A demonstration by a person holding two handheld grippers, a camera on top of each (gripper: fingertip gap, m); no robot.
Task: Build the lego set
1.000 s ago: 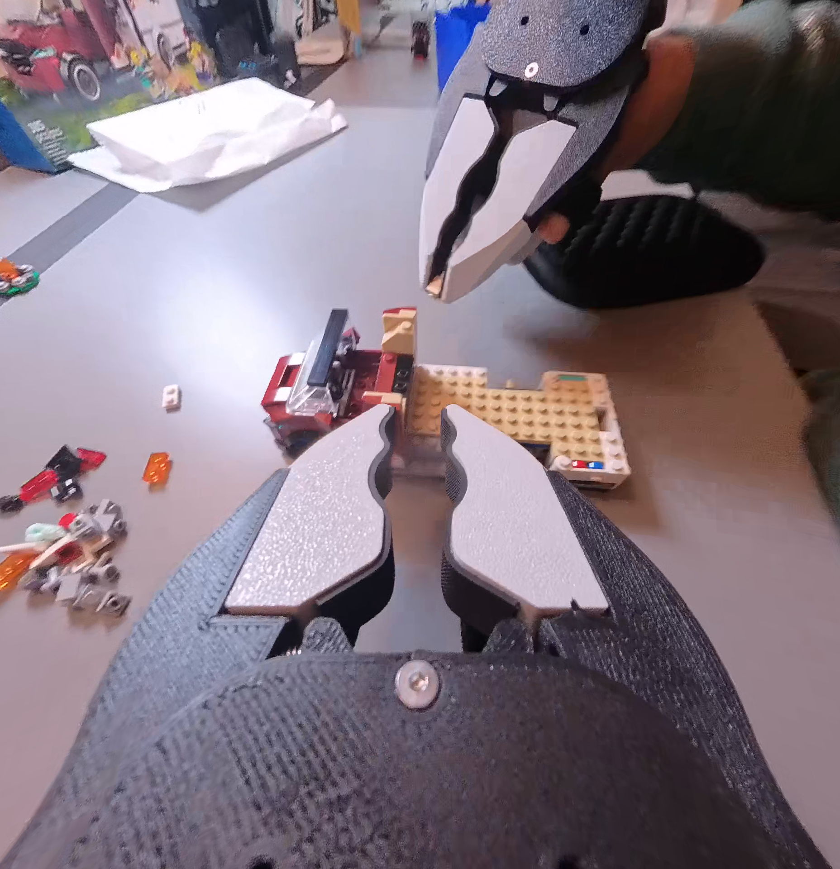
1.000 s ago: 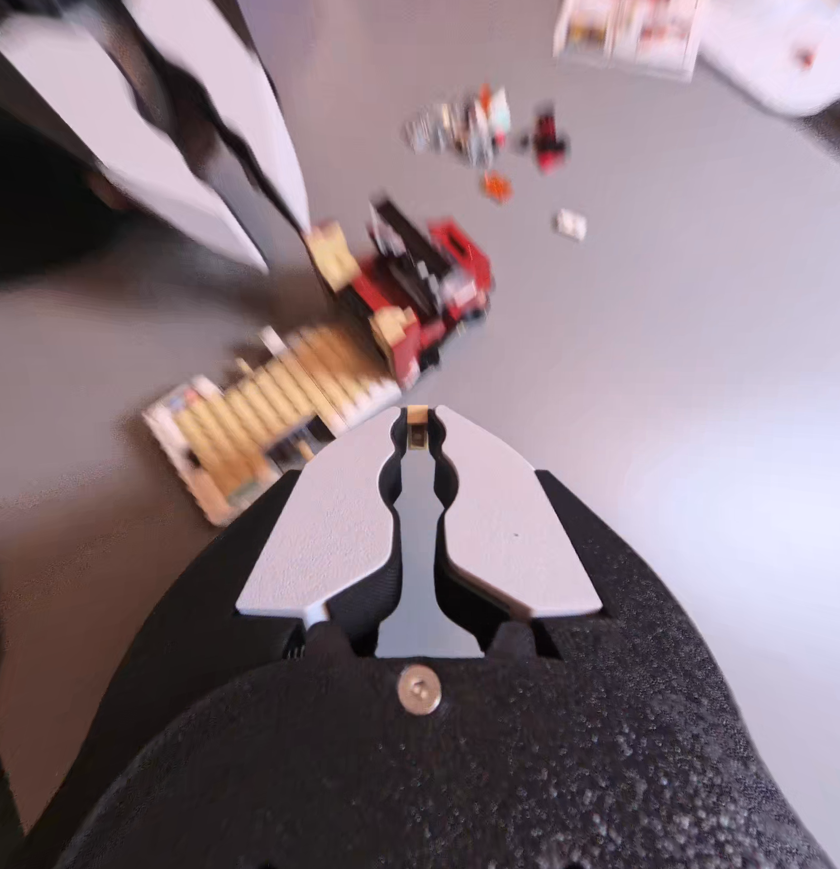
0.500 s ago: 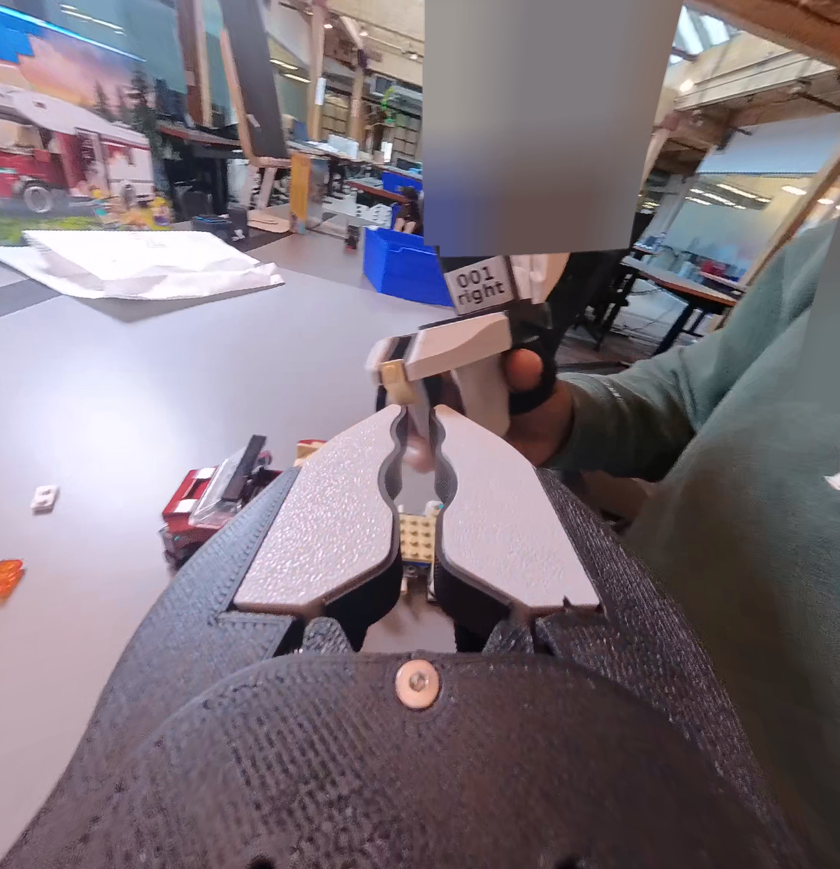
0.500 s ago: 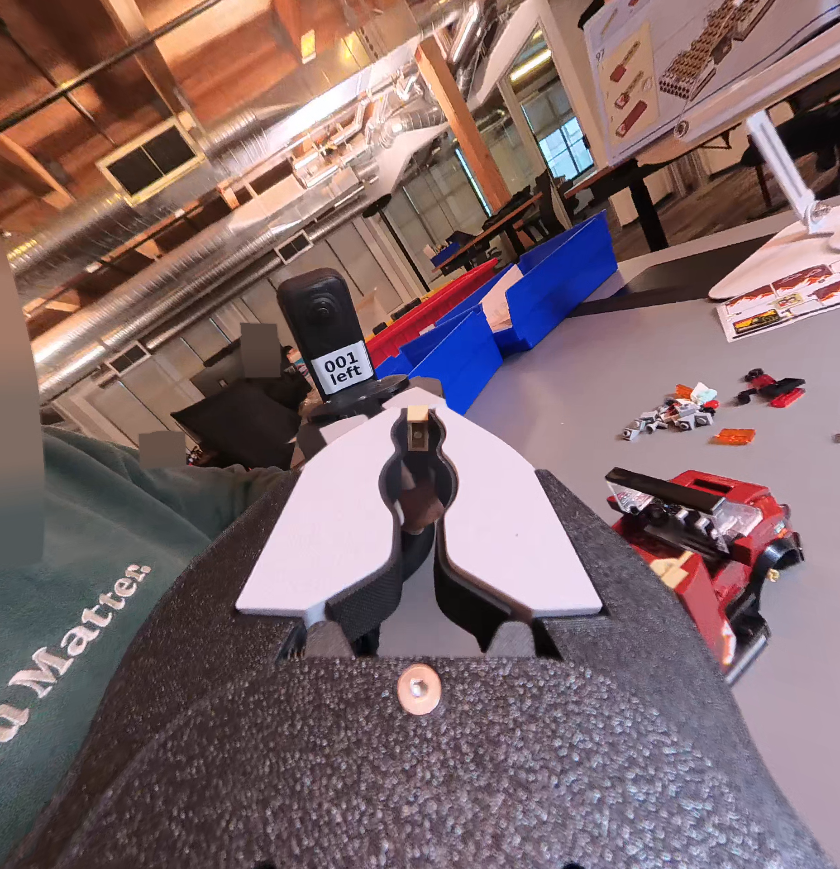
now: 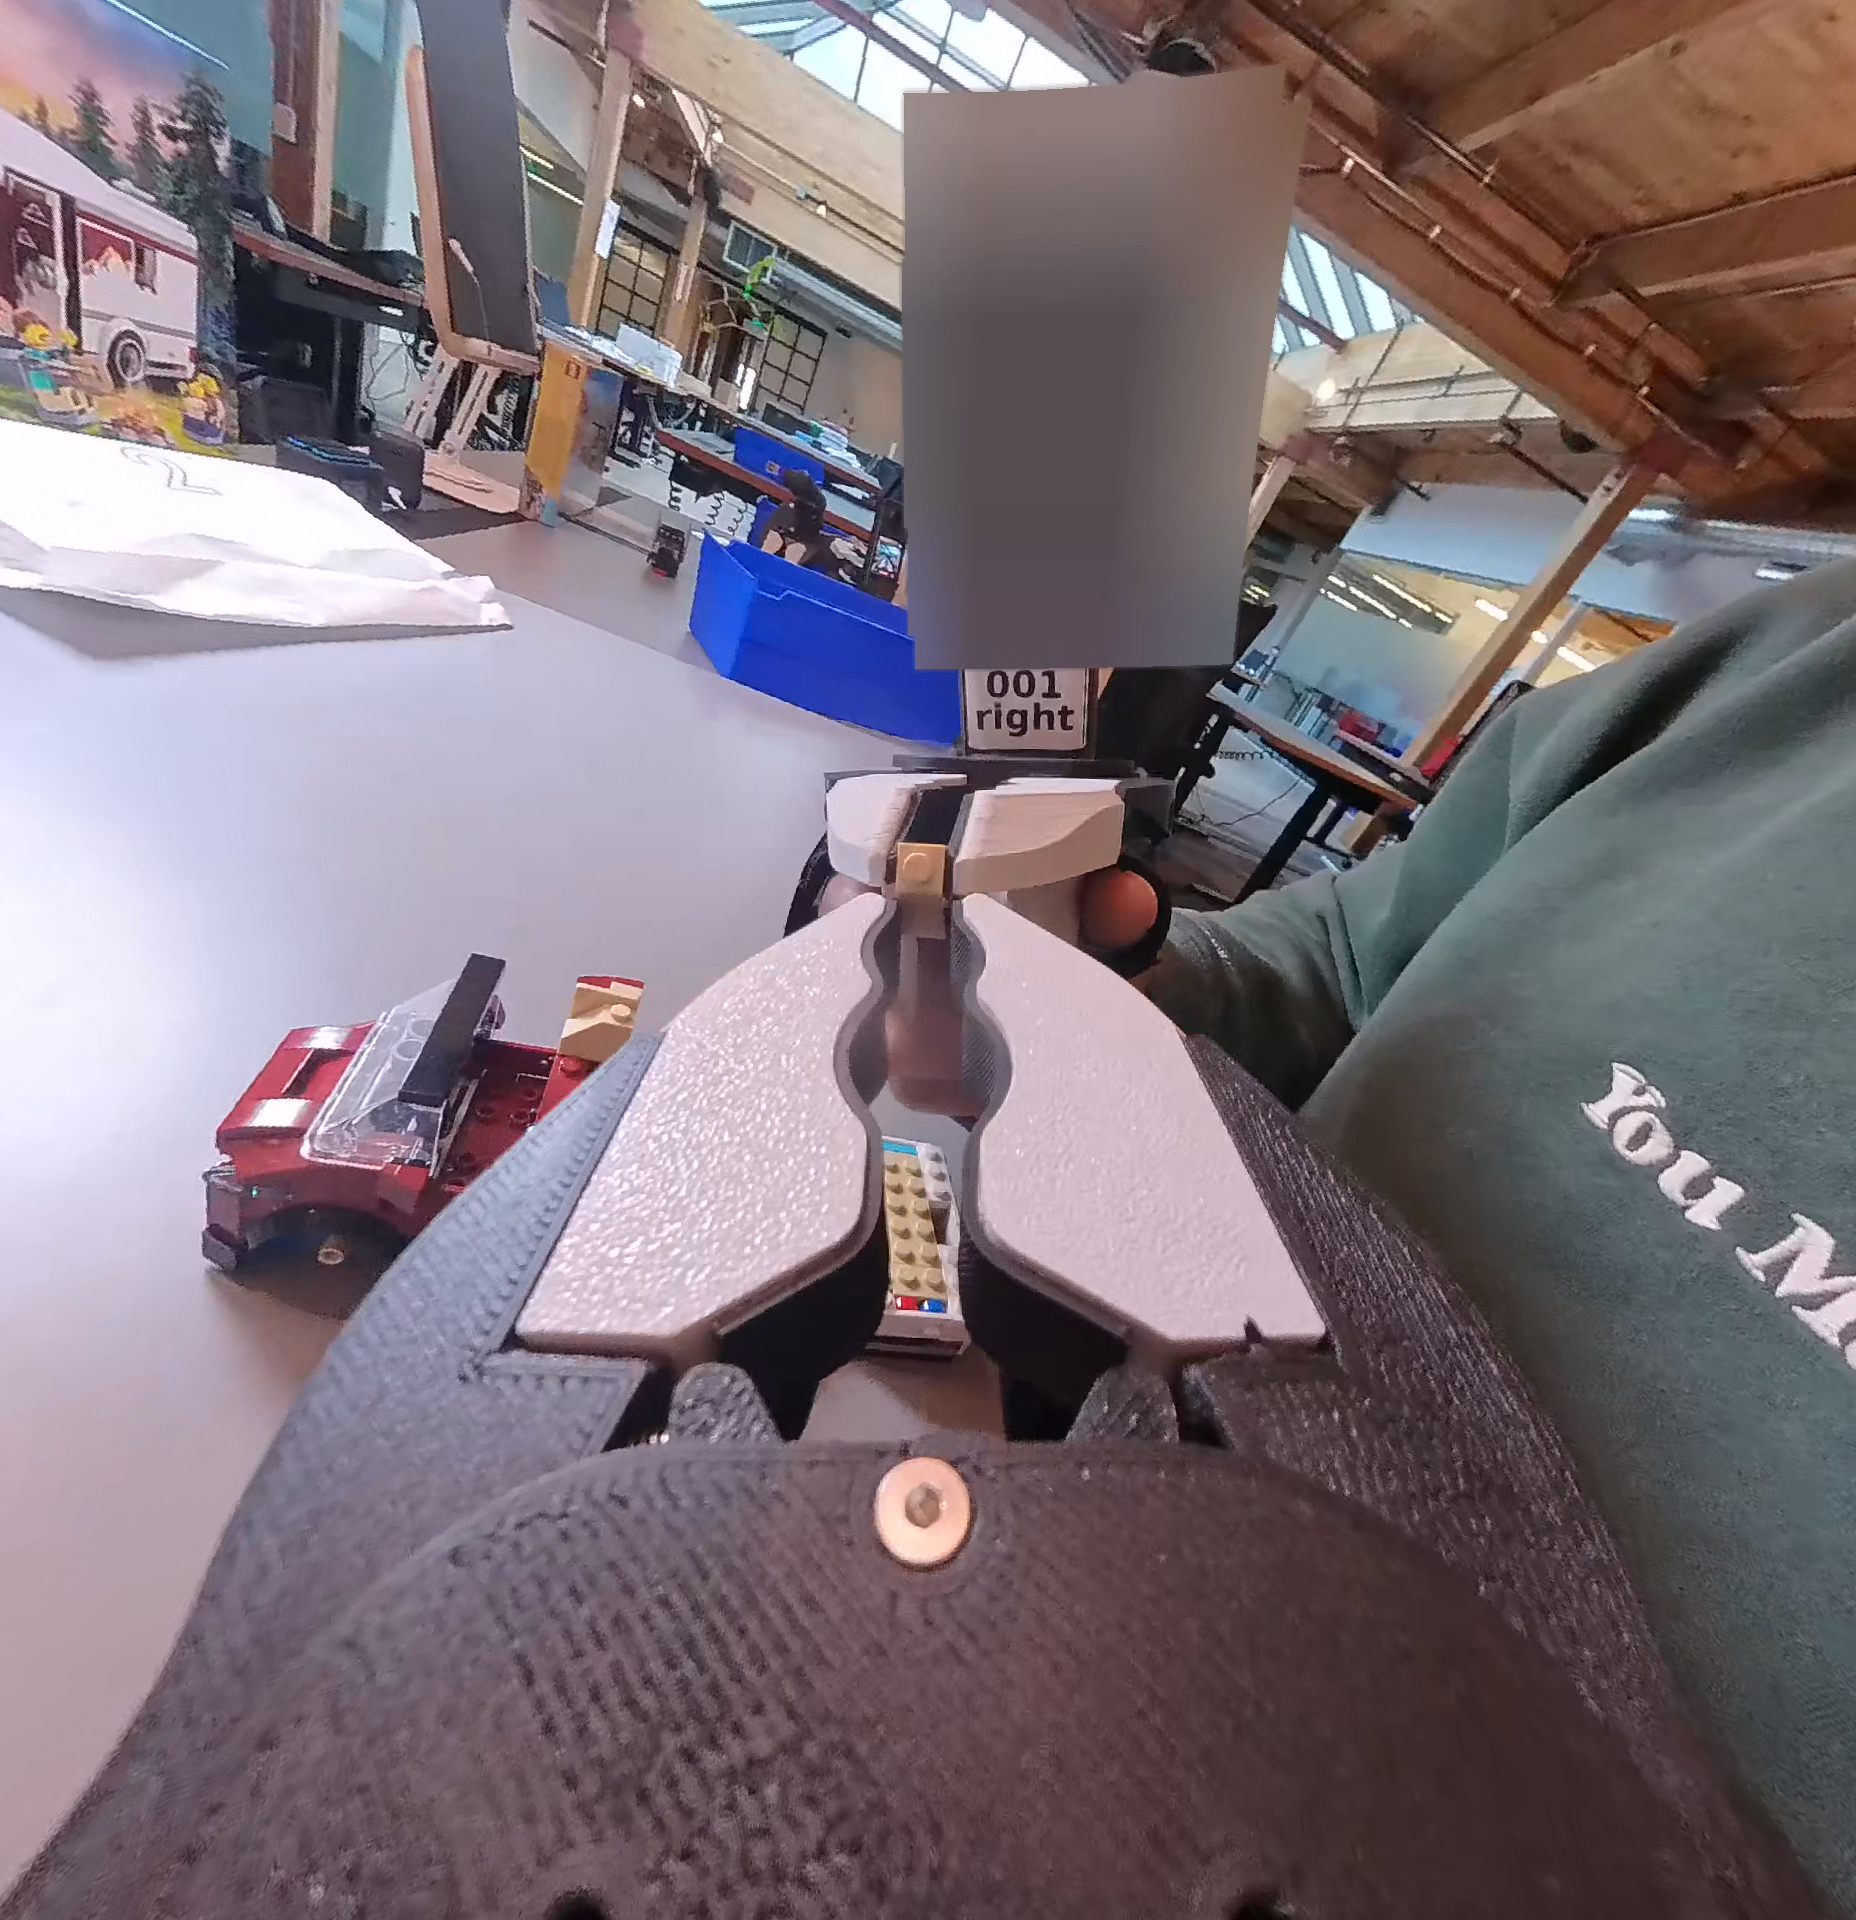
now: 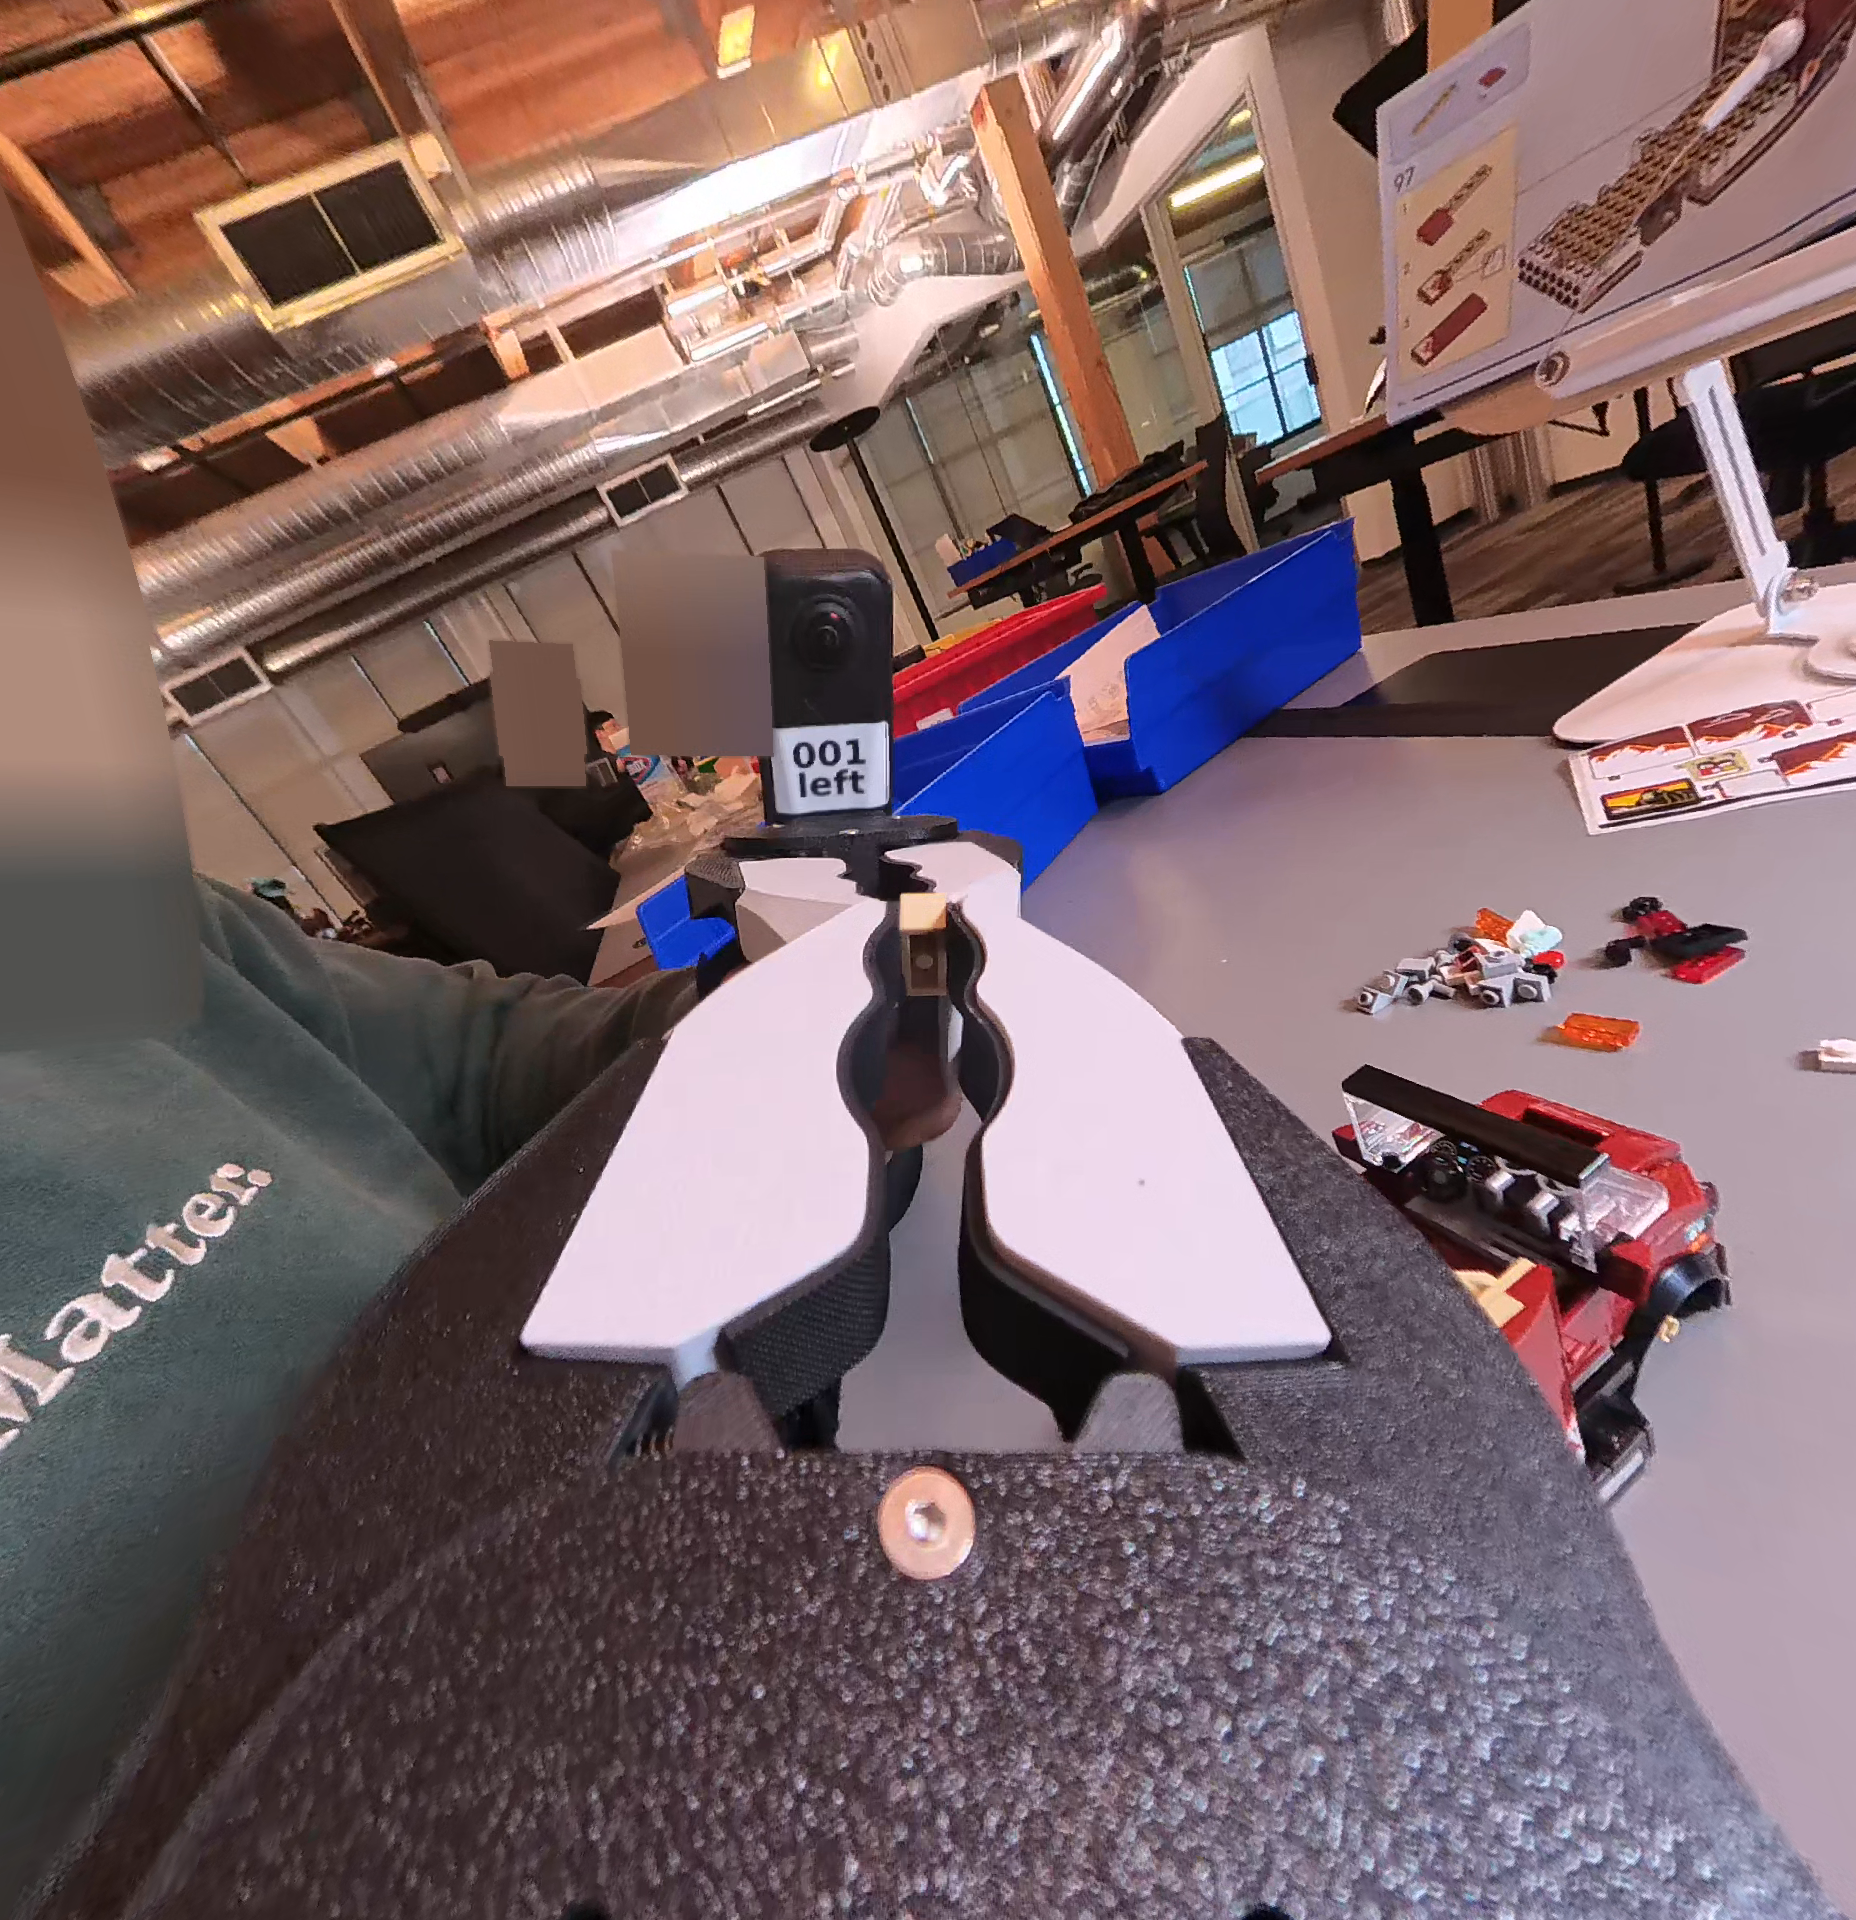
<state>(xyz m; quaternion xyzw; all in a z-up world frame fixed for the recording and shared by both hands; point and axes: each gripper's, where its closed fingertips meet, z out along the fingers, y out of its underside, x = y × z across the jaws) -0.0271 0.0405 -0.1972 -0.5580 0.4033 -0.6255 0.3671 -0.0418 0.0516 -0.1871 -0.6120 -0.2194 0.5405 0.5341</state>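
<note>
So the piece that matters right now is a tiny tan brick (image 6: 922, 921), pinched right at the tip of the right gripper (image 6: 924, 925), whose fingers are pressed in on it from both sides. It's up in the air in front of the person's green sweatshirt (image 5: 1630, 1039), well off the table (image 5: 384, 831), and the left gripper (image 5: 919, 914) is nose to nose with it. In the left wrist view its tips sit just under the brick with only a narrow slit between them, and I honestly can't tell if they're touching it or just close. My guess is the two tools face each other like that to hand over or re-grip the brick, since a piece this small is easier to turn around in mid-air than on the table. Below the left gripper's fingers you can see a strip of the tan studded plate (image 5: 916, 1216) of the model, and off to the side is its dark red cab (image 5: 384, 1122) with a clear windshield and a black bar leaning on top. It's parked right beside the tools, probably so the brick doesn't have far to go. Further out there's a little heap of grey, red and orange loose parts (image 6: 1464, 966), a sticker sheet (image 6: 1724, 769), an instruction page on a white stand (image 6: 1610, 187) angled so it can be read while working, blue bins (image 6: 1163, 675) and a white paper bag (image 5: 176, 540).
</note>
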